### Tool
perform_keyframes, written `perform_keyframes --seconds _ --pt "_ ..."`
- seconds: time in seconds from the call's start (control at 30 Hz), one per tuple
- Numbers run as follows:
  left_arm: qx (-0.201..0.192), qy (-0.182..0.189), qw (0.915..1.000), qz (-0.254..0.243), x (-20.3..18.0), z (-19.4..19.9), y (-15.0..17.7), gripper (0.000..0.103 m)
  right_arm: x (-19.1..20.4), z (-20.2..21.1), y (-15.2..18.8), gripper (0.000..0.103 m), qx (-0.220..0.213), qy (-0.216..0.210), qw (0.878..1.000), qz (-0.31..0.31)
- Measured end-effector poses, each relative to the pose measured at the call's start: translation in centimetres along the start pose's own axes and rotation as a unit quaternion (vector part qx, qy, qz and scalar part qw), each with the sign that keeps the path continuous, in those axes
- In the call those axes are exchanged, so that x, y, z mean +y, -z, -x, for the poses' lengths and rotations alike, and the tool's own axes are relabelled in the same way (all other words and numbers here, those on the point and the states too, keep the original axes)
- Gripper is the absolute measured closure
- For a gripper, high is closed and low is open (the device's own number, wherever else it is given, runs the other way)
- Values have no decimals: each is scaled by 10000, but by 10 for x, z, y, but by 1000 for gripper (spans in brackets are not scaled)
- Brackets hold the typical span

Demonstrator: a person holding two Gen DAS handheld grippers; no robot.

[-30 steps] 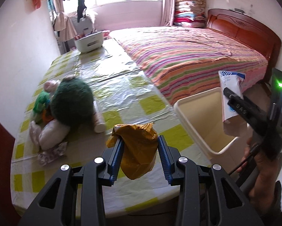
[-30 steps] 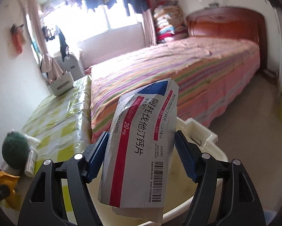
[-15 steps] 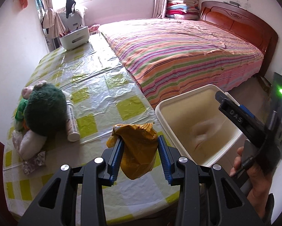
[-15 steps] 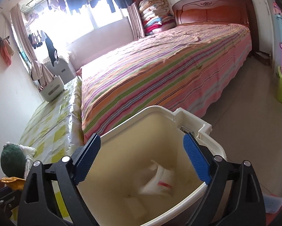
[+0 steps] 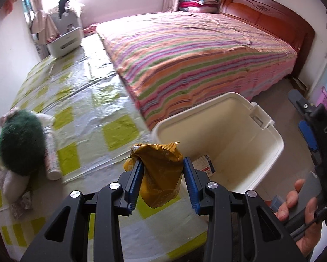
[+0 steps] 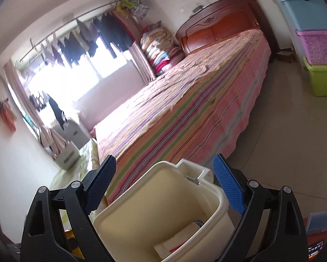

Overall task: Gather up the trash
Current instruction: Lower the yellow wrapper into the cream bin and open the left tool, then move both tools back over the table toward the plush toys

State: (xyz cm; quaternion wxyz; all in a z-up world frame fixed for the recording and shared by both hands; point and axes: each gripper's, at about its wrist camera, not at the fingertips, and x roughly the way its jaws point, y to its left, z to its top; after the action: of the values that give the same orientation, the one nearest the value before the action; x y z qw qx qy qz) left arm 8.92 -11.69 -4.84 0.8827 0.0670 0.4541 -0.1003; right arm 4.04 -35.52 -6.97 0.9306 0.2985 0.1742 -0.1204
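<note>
Mustard-yellow wrapper (image 5: 161,174) sits pinched in the left gripper (image 5: 162,180), near the cream bin (image 5: 270,157); right gripper (image 6: 163,185) is opening, empty, above it.

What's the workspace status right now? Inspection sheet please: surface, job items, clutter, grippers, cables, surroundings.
Surface: table under a yellow-and-white checked plastic cloth, wrinkled and glossy.
Job's things: crumpled yellow snack wrapper in the left gripper; cream plastic bin beside the table edge, holding a white medicine box.
Clutter: dark green plush toy, white cylindrical bottle lying beside it, small crumpled wrapper near the table edge.
Grippers: left gripper shut on the wrapper; right gripper empty, jaws opening above the bin.
Cables: black cable at the right handle.
Surroundings: striped bed, stacked coloured storage crates.
</note>
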Motion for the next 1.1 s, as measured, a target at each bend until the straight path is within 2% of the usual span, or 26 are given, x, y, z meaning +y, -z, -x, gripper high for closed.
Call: perform_keyframes --seconds 0.23,0.53,0.77,1.1 --pt "61 127 9991 -396 -29 -15 -10 65 -12 -1 1 13 -14 -32 9995 -308" --pt "157 211 9976 -647 -47 -26 -14 64 -17 -2 -1 13 1 -78 9992 -383" --pt "85 270 9973 -674 -49 -23 -14 33 -15 -4 1 12 49 -93 9992 -389" --pt "78 235 9982 -547 -37 -14 -8 32 -7 -7 5 12 136 -111 9995 -280"
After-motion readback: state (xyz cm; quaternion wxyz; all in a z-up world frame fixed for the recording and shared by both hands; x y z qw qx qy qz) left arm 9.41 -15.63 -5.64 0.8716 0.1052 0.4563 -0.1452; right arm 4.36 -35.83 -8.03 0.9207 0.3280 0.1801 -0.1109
